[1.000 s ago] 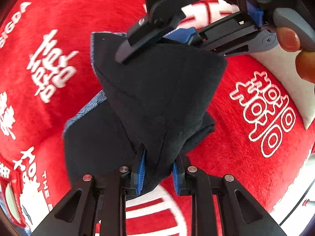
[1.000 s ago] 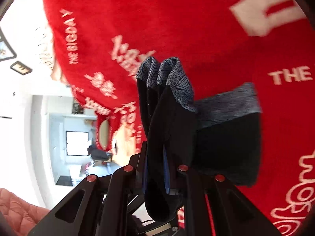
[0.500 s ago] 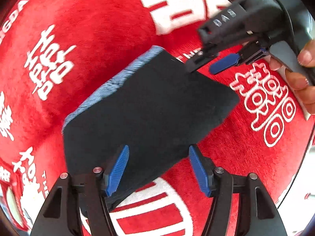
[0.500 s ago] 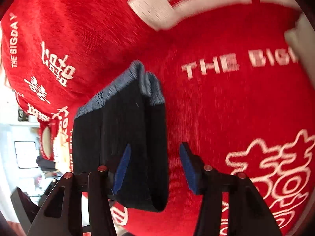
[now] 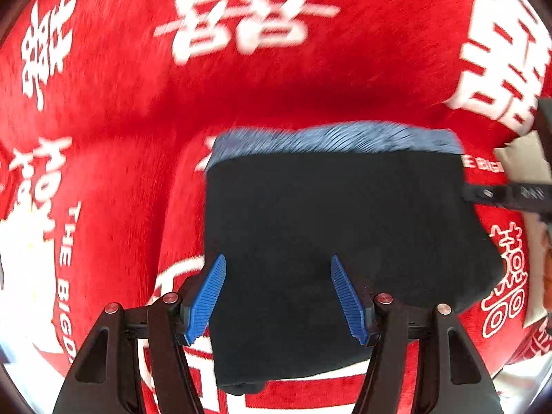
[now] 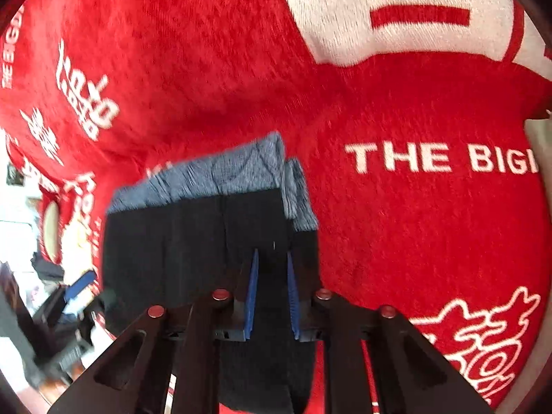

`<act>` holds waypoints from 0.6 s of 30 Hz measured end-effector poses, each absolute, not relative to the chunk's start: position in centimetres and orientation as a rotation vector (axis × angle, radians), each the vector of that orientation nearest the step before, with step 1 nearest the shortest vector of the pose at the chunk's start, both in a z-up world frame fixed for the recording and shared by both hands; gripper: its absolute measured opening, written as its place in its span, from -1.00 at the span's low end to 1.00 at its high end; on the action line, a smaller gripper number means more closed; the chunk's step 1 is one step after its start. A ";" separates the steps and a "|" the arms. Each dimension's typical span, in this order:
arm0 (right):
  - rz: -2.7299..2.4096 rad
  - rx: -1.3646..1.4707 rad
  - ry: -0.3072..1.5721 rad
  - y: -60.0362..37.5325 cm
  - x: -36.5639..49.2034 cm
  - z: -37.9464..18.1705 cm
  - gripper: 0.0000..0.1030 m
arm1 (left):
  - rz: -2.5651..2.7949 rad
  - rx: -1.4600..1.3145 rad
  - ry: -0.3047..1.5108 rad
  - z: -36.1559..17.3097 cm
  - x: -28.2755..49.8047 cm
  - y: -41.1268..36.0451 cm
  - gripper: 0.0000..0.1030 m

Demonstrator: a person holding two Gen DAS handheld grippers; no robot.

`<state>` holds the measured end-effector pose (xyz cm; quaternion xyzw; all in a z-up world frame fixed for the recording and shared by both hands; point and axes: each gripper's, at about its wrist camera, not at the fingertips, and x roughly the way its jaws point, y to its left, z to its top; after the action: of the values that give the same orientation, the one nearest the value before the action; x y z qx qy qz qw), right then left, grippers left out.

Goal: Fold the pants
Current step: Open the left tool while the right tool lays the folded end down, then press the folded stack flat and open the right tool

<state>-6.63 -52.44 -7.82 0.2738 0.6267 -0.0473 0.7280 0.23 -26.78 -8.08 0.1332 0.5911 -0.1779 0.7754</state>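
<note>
The dark pants (image 5: 338,234) lie folded into a flat packet on the red blanket (image 5: 131,110), their blue-grey waistband (image 5: 331,139) along the far edge. My left gripper (image 5: 277,293) hovers over the packet's near part, open, its blue pads well apart and pressing nothing. In the right wrist view the same pants (image 6: 193,241) show stacked waistband layers (image 6: 220,179). My right gripper (image 6: 272,286) is at the packet's right folded edge. Its jaws are closing to a narrow gap filled with dark fabric.
The red plush blanket (image 6: 414,241) with white characters and lettering fills both views. Its edge and a bright room (image 6: 20,227) show at the left of the right wrist view. A person's hand (image 5: 546,269) and black tool parts (image 5: 510,193) sit at the left wrist view's right edge.
Both grippers let go of the lifted pants, which now lie flat and folded. The left gripper stayed open and swung round over the packet. The right gripper opened, sank and narrowed again at the folded edge.
</note>
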 end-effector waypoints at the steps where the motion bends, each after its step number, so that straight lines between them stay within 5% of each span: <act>1: -0.109 0.583 1.395 -52.2 -7.0 -8.0 -0.66 | -0.378 0.283 1.288 -8.3 0.2 -26.6 0.26; 3: -0.118 0.557 1.400 -51.9 -7.4 -8.0 -0.66 | -0.376 0.290 1.284 -8.5 0.0 -26.6 0.26; 5: -0.133 0.532 1.395 -51.4 -7.6 -7.8 -0.66 | -0.382 0.289 1.288 -8.6 -0.2 -26.8 0.51; 18: -0.198 0.375 1.432 -47.3 -9.9 -5.7 -0.65 | -0.380 0.291 1.296 -8.8 0.0 -27.0 0.51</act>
<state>-9.94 -47.29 -5.66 0.1707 0.6511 -0.0899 0.7340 -0.02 -27.03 -8.77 0.1342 0.5979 -0.1753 0.7706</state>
